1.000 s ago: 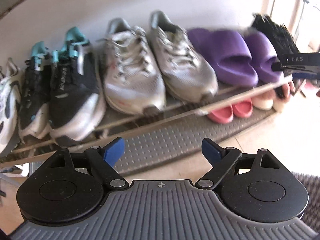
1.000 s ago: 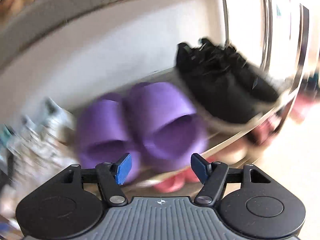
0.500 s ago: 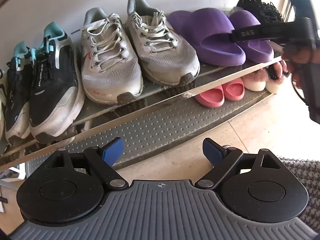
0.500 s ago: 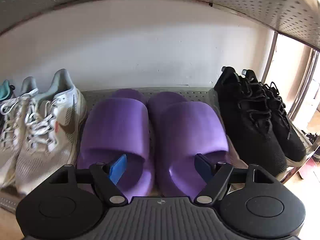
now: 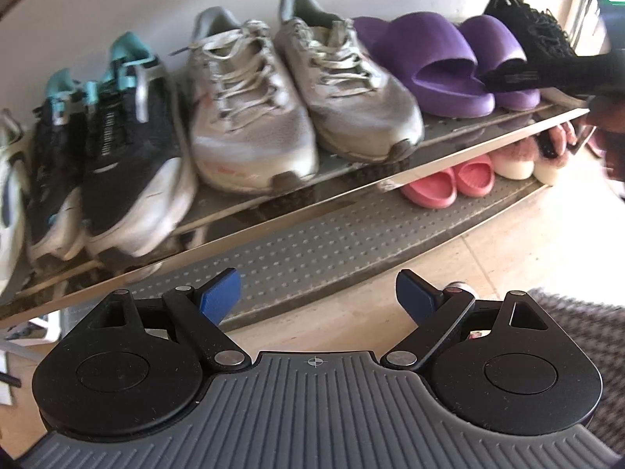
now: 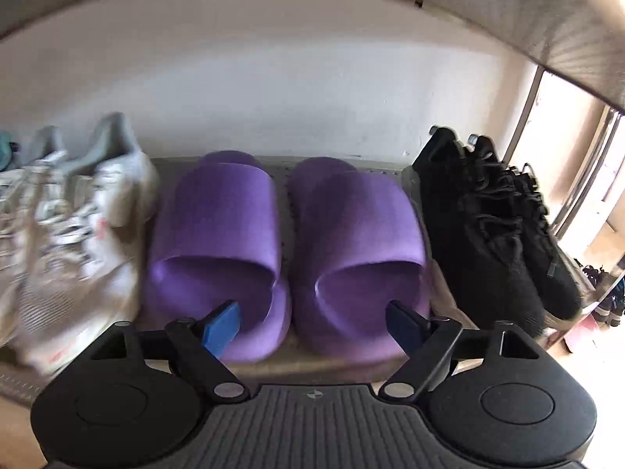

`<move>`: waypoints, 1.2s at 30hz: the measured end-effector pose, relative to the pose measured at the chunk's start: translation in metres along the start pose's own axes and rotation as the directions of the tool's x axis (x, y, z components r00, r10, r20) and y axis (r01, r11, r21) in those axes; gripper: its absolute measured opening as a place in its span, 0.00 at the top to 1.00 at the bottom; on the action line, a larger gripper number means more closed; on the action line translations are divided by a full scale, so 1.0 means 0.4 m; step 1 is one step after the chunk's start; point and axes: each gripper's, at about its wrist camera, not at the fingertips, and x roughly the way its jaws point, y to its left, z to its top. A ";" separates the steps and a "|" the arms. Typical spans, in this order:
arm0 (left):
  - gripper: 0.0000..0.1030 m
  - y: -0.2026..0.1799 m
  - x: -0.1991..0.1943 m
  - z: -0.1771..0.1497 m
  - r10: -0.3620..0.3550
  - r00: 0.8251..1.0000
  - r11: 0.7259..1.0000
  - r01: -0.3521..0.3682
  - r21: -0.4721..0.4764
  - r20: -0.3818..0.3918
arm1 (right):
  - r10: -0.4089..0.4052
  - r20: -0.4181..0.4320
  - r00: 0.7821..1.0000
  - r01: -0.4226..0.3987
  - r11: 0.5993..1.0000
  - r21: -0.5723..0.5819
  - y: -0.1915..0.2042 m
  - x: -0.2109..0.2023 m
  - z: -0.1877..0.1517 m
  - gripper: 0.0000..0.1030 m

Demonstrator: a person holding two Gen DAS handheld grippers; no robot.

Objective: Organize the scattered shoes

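Right wrist: spread, empty fingers face smooth, rounded purple foam slides; left fingers likewise.

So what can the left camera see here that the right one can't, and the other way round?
Only the left view shows the black-and-teal sneakers, the lower shelf with pink slippers, the floor, and the right gripper reaching in from outside. Only the right view shows the underside of the shelf above. Both show the grey sneakers, purple slides and black sneakers in one row. Both grippers are open and hold nothing; the left gripper hangs back over the floor.
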 end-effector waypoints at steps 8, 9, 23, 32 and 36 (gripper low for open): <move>0.09 0.164 -0.244 -0.171 0.081 0.994 0.986 -0.068 -0.151 0.077 | -0.058 0.086 0.995 0.057 0.998 0.018 0.012 -0.407 -0.048 0.09; 0.09 0.180 -0.275 -0.190 0.091 0.993 0.982 -0.077 -0.174 0.073 | -0.045 0.095 0.994 0.044 0.999 0.005 0.010 -0.459 -0.044 0.07; 0.03 0.180 -0.572 -0.412 0.202 0.975 0.944 -0.170 -0.283 0.089 | 0.170 0.039 0.985 -0.174 0.977 0.125 0.006 -0.765 -0.289 0.01; 0.00 0.180 -0.544 -0.422 0.202 0.976 0.926 -0.163 -0.341 0.079 | 0.098 0.020 0.995 -0.099 0.989 0.112 -0.034 -0.728 -0.322 0.01; 0.01 0.164 -0.527 -0.413 0.167 0.981 0.932 -0.124 -0.342 0.098 | 0.068 -0.010 0.998 -0.067 0.992 0.103 -0.042 -0.709 -0.332 0.02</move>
